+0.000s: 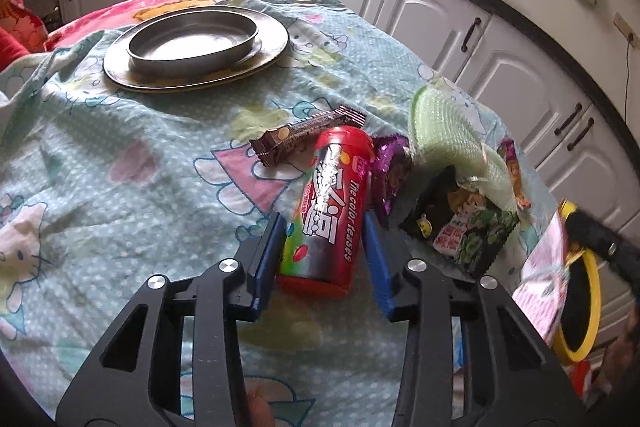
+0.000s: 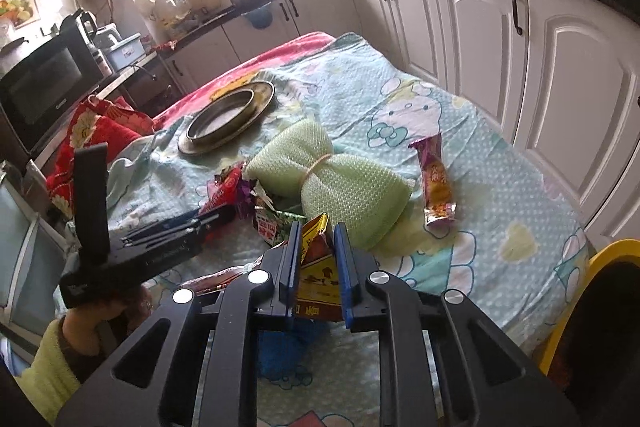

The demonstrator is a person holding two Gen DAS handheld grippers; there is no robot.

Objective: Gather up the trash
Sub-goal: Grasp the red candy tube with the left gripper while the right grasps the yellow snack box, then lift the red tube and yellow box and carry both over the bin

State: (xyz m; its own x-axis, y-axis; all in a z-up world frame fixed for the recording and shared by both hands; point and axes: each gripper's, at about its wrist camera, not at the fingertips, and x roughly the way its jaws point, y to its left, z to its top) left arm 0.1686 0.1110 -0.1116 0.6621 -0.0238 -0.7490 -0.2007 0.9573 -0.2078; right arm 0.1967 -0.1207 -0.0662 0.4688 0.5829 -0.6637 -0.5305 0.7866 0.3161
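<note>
Two grippers: both closed on trash, low over the patterned tablecloth [image 1: 120, 155].
Left gripper [image 1: 324, 227]: blue pads on both sides of the red candy tube [image 1: 328, 203], lying on the cloth at the near edge of the pile; appears pinched, contact on the right pad not fully certain.
Right gripper [image 2: 316, 239]: jaws nearly pressed together, clamping a yellow-red wrapper [image 2: 316, 267] at the near table edge.
Advice, tube: squeeze at mid-body, lift straight up, avoid dragging the brown bar wrapper [image 1: 308, 139] touching its far end.
Advice, wrapper: keep the pinch deep, since thin foil probably slips.
Middle: black snack packet [image 1: 460, 227], purple wrapper [image 1: 390, 167], green bubble-wrap bundle [image 2: 332, 179], all close together, yet to collect.
Right: long purple sachet [image 2: 436, 183], apart from the pile.
Far: metal plates [image 1: 196, 47], leave alone.
</note>
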